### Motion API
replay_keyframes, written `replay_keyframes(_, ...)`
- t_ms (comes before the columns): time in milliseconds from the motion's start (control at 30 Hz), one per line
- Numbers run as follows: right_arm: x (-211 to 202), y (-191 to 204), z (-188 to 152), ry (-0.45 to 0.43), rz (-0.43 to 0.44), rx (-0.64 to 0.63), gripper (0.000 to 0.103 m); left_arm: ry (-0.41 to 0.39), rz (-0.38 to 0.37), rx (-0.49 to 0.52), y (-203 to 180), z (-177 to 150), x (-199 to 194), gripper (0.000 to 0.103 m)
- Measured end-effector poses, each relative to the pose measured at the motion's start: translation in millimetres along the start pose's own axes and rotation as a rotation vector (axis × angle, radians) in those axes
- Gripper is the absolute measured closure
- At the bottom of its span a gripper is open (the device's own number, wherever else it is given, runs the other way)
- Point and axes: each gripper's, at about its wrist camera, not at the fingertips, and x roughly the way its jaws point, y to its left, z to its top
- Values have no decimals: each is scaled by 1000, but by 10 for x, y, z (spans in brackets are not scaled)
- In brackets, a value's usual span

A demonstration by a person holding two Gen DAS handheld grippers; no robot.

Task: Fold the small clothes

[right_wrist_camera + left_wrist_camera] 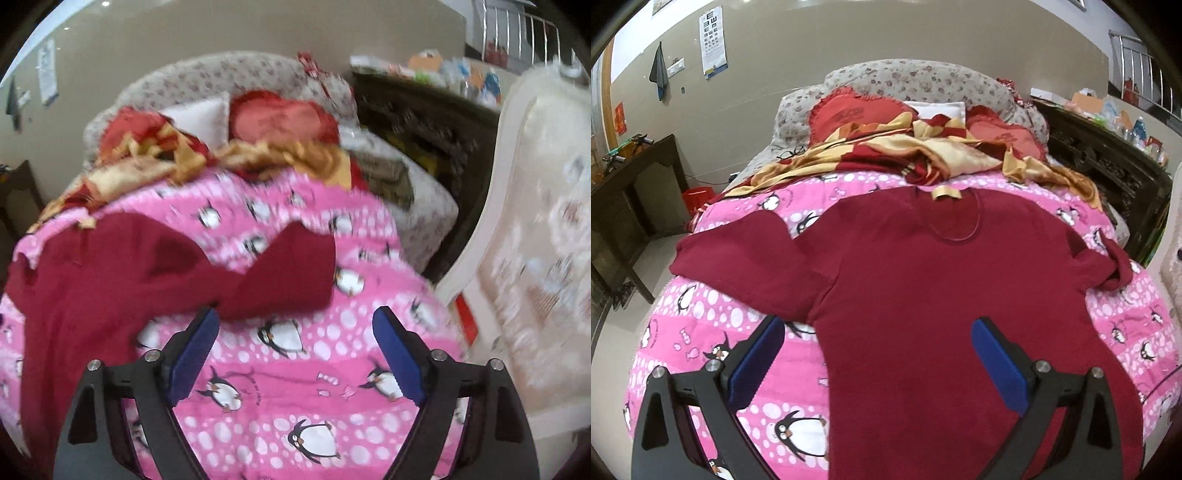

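Lying flat: the shirt, dark red, was spread face-up on the quilt, neckline toward the pillows.
Shirt detail: short sleeves; a pale tag showed inside the collar.
Sleeves: in the left wrist view one sleeve lay spread toward the left edge of the bed, the other was bunched near the right edge.
Quilt: pink, printed with penguins and white dots, covering the near part of the bed.
Left tongs: released, blue pads wide apart, hovering over the lower part of the shirt; one pad over the quilt, the other over red cloth. Contact with the cloth could not be told.
Right tongs: released, pads wide apart, over bare quilt just beside the sleeve that spread on that side; the left pad's tip sat at the sleeve's edge.
Right view: blurred; shirt body filled the left of the frame.
Beyond the shirt: a rumpled red-and-yellow blanket, red cushions and a floral headboard pad.
Surroundings: dark wooden desk at left, eye chart on the wall, cluttered dark cabinet at right.
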Motion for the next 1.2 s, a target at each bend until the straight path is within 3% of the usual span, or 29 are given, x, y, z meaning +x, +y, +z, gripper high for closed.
replay_keyframes(133,-167,244,184,-14,25,-46,0,-12,-20,-8,-59,45,-26,0)
replay_keyframes(267,-210,664,267,-13,119,-75,0,-16,-38,-8,-91,94,-54,0)
replay_keyframes(400,-164,1139,255,-41,147,-137,0,-24,-36,0,-100,128,-58,0)
replay_keyframes(567,46,1652,152,-5,249,-133,0,-11,-37,-7,-62,115,-10,0)
replay_keyframes(767,239,2088,51,-4,244,-158,0,3,-7,-39,11,115,70,0)
replay_keyframes(1200,440,2376,5,28,244,-127,0,28,-13,-68,14,117,209,0)
